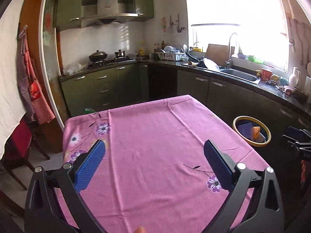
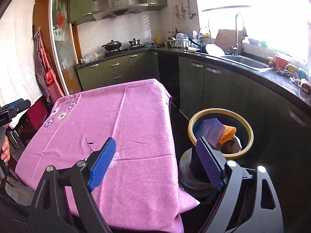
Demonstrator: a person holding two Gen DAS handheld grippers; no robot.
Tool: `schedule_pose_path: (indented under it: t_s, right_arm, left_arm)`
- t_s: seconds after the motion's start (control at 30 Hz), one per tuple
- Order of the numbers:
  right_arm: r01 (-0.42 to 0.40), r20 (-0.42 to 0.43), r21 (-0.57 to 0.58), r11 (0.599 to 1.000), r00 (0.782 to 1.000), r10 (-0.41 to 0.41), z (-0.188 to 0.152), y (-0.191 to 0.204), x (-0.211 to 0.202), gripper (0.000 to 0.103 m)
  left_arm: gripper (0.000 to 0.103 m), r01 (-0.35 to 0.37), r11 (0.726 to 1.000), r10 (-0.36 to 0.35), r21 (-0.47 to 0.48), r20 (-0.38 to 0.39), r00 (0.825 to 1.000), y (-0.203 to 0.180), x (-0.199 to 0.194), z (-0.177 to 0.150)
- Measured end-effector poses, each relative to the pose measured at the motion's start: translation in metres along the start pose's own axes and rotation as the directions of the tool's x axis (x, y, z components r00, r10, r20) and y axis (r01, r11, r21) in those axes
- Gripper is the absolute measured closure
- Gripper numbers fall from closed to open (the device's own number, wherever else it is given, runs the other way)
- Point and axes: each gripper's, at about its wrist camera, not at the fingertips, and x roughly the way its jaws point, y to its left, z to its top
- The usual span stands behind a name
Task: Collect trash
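A yellow-rimmed bin (image 1: 266,141) (image 2: 250,136) stands on the dark floor to the right of the table. Inside it lie a purple box (image 2: 210,131) (image 1: 245,129), an orange netted piece (image 2: 228,133) (image 1: 256,131) and something brown. My left gripper (image 1: 154,154) hovers open above the pink flowered tablecloth (image 1: 155,139) with nothing between its blue pads. My right gripper (image 2: 155,154) stands open over the table's right edge, its right finger (image 2: 209,164) just in front of the bin, nothing held. The right gripper (image 1: 297,137) shows at the left wrist view's right edge.
A round stool (image 2: 184,167) sits beside the bin at the table's corner. Green cabinets and a dark counter with a sink (image 1: 240,74) run along the back and right. A chair with red cloth (image 1: 18,141) stands left of the table. A hand (image 2: 4,149) holds the left gripper.
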Motion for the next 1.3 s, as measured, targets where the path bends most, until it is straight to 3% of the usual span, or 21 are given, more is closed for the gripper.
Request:
schedule_pose_path:
  t_s: [0.07,0.27,0.5,1.3]
  right_arm:
    - [0.004,0.015,-0.003,1.0,1.0,-0.004,-0.001,0.009,-0.013,0.007]
    - [0.035,0.068,0.005,0.999,0.997,-0.035,0.0,0.019,-0.039,0.005]
    - [0.075,0.093,-0.015,0.997,0.993,-0.073,-0.001,0.024,-0.045,0.005]
    - [0.066,0.08,-0.033,0.997,0.995,-0.064,0.001,0.029,-0.041,0.005]
  left_arm:
    - [0.006,-0.059,0.998,0.059,-0.011,0.027,0.998,0.01,-0.015,-0.006]
    - [0.006,-0.087,0.989,0.097,-0.118,0.081,0.992,0.037,-0.066,-0.025]
    - [0.006,-0.143,0.98,0.155,-0.14,0.08,0.985,0.043,-0.078,-0.035]
    - [0.006,-0.086,0.986,0.096,-0.142,0.068,0.993,0.039,-0.073,-0.039]
